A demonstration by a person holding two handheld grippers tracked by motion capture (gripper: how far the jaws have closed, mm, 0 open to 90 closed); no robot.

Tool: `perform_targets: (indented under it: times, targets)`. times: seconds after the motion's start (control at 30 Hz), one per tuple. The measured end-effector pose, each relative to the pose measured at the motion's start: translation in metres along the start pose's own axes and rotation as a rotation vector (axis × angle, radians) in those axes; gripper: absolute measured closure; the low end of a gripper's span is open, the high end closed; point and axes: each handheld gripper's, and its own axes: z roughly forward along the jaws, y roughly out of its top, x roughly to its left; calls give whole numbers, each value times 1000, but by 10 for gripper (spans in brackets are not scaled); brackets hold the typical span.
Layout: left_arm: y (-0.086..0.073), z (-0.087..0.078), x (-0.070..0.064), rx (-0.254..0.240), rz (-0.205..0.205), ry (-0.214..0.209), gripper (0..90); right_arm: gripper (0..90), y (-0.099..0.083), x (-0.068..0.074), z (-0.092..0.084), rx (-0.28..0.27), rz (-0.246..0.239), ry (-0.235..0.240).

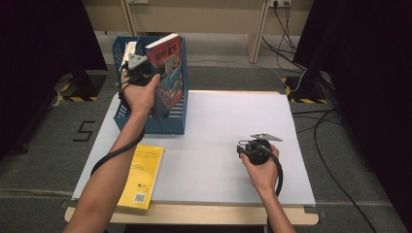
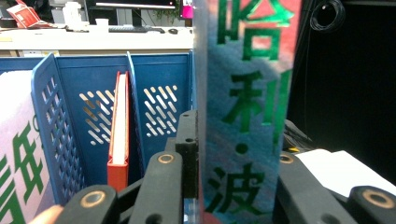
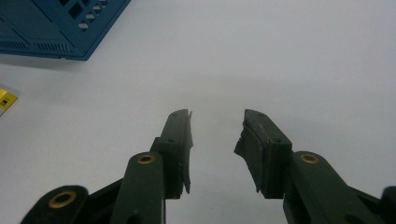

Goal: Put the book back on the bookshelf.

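The left gripper clamps the spine of a thick red-and-blue book, both jaws pressed flat on its covers, and holds it upright over the right-hand end of the blue file rack — by the look of it, the book is being shelved in the rack's last slot. Inside the rack, a thin red book stands in the middle slot and a white-covered one in the slot to the left of it.

To do this well, the book should stay vertical, its bottom edge lined up between the divider and the rack's outer wall before it goes down — a tilt could catch a corner on the rim. The grip should hold until the book rests on the rack's floor.

The right gripper hangs empty, jaws apart, over the white table right of the rack; it could steady the rack's side. A yellow book lies flat in front of the rack.
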Motion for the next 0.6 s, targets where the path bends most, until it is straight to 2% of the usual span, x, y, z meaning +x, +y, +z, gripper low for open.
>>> perform_targets:
  times: [0.3,0.6]
  targets:
    - [-6,11,-2,2,0,18,742,608,-10,-1,-1,-42,-8,25]
    - [-5,21,0,5,-5,39,742,608,-19,0,0,-34,-16,32]
